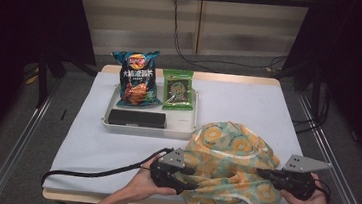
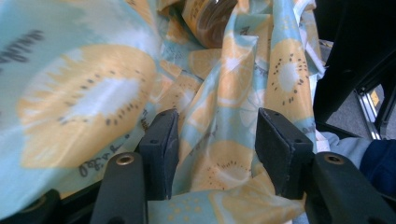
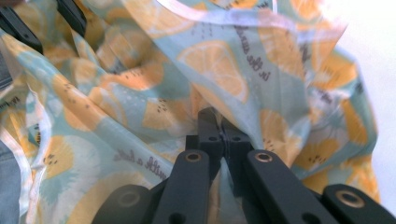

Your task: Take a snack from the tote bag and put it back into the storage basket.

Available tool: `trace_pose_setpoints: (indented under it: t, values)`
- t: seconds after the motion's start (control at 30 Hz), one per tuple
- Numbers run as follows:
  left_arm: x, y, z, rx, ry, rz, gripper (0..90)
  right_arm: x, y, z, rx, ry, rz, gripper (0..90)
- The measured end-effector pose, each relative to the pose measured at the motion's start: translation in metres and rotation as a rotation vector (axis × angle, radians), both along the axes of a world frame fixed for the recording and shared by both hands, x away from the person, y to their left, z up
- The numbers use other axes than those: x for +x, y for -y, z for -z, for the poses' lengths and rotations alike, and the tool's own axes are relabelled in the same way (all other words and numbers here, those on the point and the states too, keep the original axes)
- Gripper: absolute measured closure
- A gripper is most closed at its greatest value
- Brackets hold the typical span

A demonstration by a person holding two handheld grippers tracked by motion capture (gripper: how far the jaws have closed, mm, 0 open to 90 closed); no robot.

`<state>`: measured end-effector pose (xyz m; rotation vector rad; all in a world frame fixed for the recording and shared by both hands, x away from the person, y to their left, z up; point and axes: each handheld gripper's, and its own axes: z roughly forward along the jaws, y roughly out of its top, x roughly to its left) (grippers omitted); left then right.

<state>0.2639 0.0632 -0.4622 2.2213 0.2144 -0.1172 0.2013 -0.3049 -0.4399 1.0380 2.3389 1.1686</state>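
I hold a bag (image 1: 230, 167) printed with orange citrus slices on pale blue at the near edge of the table (image 1: 249, 101), between my two hands, its lower part hanging over the front edge. My right gripper (image 1: 266, 174) has its jaws pressed together on a fold of the bag (image 3: 219, 84), with the cloth pinched between the pads at the bag's right side. My left gripper (image 1: 189, 179) stands at the bag's left side with its jaws wide apart; in the left gripper view the cloth (image 2: 219, 116) bulges into the gap between the two pads (image 2: 161, 149) but they do not clamp it. The bag is puffed up and crumpled, and it hides the table surface right behind it from both gripper views. Farther back, well apart from the bag, a white tray (image 1: 186, 127) sits on the white cover. In the tray a blue crisp packet (image 1: 137, 77) lies at the back left, a green packet (image 1: 178, 89) lies just beside it on the right, and a black box (image 1: 137, 118) lies along the tray's near left edge. The tray's near right corner is just behind the top of the bag. A black cable (image 1: 92, 173) trails from my left gripper across the cover to the left. In the left gripper view a dark sleeve (image 2: 380, 161) shows at the right edge.
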Motion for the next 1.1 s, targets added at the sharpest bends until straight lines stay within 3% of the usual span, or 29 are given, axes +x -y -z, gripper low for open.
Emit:
trace_pose_setpoints:
  t: [0.17,0.2,0.3,0.37,0.47,0.67,0.73,0.77,0.83,0.97,1.1]
  values:
    - [-0.001,0.003,0.004,0.019,-0.004,-0.002,46.0,0.004,-0.004,0.010,-0.028,-0.026,0.010,89.0]
    - [-0.001,0.004,0.005,0.039,0.006,0.001,45.0,0.006,-0.005,0.011,-0.021,-0.033,0.011,89.1]
    - [-0.001,0.004,0.006,0.046,0.010,0.011,44.8,0.010,-0.016,0.016,-0.048,-0.059,-0.028,89.2]
    - [-0.001,0.004,0.006,0.025,0.003,0.010,44.8,0.013,-0.028,0.023,-0.070,-0.087,-0.069,89.1]
    - [0.001,0.003,0.003,0.038,0.020,0.002,44.7,0.016,-0.036,0.023,-0.076,-0.081,-0.091,89.0]
    - [0.006,0.002,-0.008,-0.011,0.016,-0.038,48.2,0.027,-0.043,0.021,-0.050,-0.071,-0.090,88.0]
    - [0.008,0.003,-0.011,-0.057,-0.007,-0.042,53.9,0.029,-0.043,0.022,-0.062,-0.081,-0.081,86.3]
    - [0.009,0.003,-0.012,-0.052,0.008,-0.041,55.8,0.029,-0.043,0.023,-0.063,-0.082,-0.076,85.4]
    - [0.011,0.005,-0.011,-0.060,0.008,-0.041,57.9,0.028,-0.041,0.022,-0.053,-0.075,-0.083,78.4]
    - [0.012,0.008,-0.001,0.003,0.016,-0.042,59.0,0.022,-0.036,0.010,0.007,-0.031,-0.093,66.9]
    - [0.013,0.010,-0.001,0.000,0.007,-0.036,62.6,0.018,-0.033,-0.005,0.051,0.007,-0.088,55.4]
